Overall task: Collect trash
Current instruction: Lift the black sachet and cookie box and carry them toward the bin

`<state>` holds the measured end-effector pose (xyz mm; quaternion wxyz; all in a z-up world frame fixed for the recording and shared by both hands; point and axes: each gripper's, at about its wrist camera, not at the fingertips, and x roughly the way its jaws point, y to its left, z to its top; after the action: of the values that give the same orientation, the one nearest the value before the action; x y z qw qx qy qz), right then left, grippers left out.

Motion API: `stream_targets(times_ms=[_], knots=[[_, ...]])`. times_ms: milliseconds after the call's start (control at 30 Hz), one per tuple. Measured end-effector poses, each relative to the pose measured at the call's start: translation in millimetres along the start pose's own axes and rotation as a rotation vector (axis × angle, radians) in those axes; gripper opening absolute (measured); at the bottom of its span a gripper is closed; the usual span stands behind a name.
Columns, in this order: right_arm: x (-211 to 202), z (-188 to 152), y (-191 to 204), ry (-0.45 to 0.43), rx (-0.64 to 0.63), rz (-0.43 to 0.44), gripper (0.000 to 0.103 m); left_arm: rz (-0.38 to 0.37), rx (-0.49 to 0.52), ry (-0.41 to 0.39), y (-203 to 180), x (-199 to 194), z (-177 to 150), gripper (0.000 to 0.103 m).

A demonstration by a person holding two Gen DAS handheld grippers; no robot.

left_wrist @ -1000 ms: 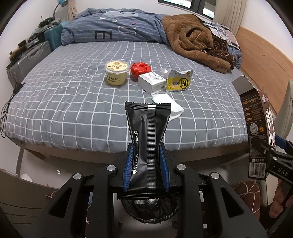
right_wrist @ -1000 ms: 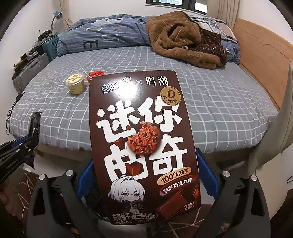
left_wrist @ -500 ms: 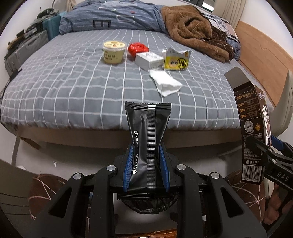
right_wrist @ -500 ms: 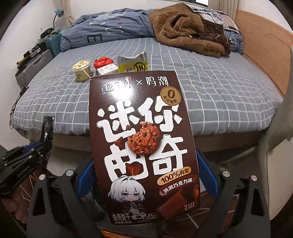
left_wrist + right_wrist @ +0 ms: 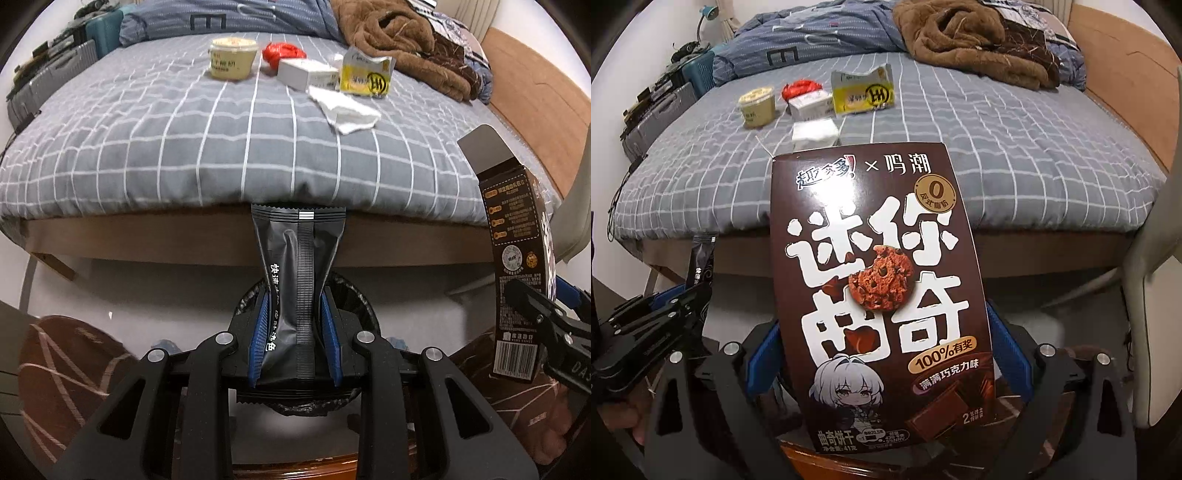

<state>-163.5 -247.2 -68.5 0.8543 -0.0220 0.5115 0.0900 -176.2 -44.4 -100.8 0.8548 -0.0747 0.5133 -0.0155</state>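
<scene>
- Left wrist view: the left gripper (image 5: 295,339) is clamping its blue pads on a black sachet (image 5: 298,280), which is standing upright between them.
- Directly below and behind the gripper, a bin lined with a black bag (image 5: 354,295) is showing around the sachet's lower half.
- Ahead of and above the gripper, the grey checked bed (image 5: 184,147) is carrying a yellow cup (image 5: 232,59), a red wrapper (image 5: 282,53), a white box (image 5: 303,72), a yellow packet (image 5: 365,75) and a white tissue (image 5: 345,110), all well apart from the gripper.
- To the gripper's right, the right gripper (image 5: 528,295) is holding a brown biscuit box (image 5: 517,251) with its top flap open.
- Right wrist view: the right gripper (image 5: 882,350) is pressing its pads against both side edges of the biscuit box (image 5: 879,295), which is filling the middle of the frame.
- To its left, the left gripper (image 5: 698,291) is carrying the sachet (image 5: 700,262) upright.
- Beyond the box, the bed (image 5: 1015,147) is bearing the cup (image 5: 757,105), red wrapper (image 5: 799,88), white box (image 5: 809,105), packet (image 5: 862,92) and tissue (image 5: 814,131).
</scene>
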Motion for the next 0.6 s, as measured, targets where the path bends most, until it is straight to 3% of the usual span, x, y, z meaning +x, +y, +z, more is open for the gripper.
stream_targets(times_ms=[600], knots=[[69,-39,15,0.122,-0.035,0.003,0.091,-0.007,-0.018,0.089,1,63,-19,0.027]])
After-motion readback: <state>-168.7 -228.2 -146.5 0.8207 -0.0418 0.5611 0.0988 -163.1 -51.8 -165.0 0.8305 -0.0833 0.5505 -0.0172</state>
